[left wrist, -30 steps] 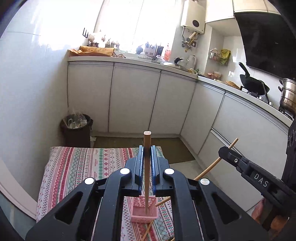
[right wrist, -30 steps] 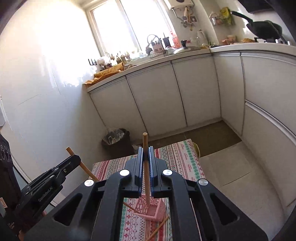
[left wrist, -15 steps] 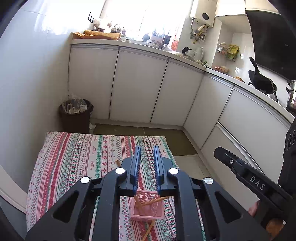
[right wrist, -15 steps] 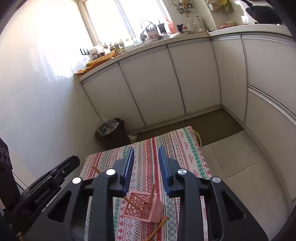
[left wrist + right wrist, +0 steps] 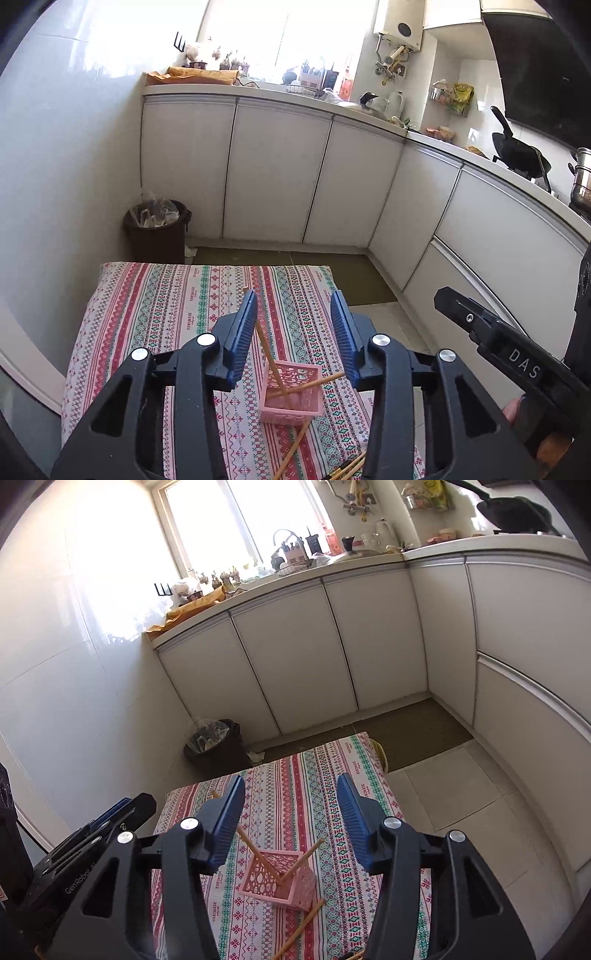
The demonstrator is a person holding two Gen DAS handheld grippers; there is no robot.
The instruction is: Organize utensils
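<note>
The pink basket stood on the striped cloth below both grippers, two chopsticks leaning crossed inside it. The left gripper and right gripper hung above, jaws opening, nothing gripped. Another chopstick lay on the cloth beside the basket.

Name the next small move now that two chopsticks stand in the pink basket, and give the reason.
Probably lower one gripper to the loose chopstick on the striped cloth in front of the pink basket. Both the left gripper and right gripper are opening with nothing between their fingers, two chopsticks already lean crossed in the basket, and this one lies outside.
</note>
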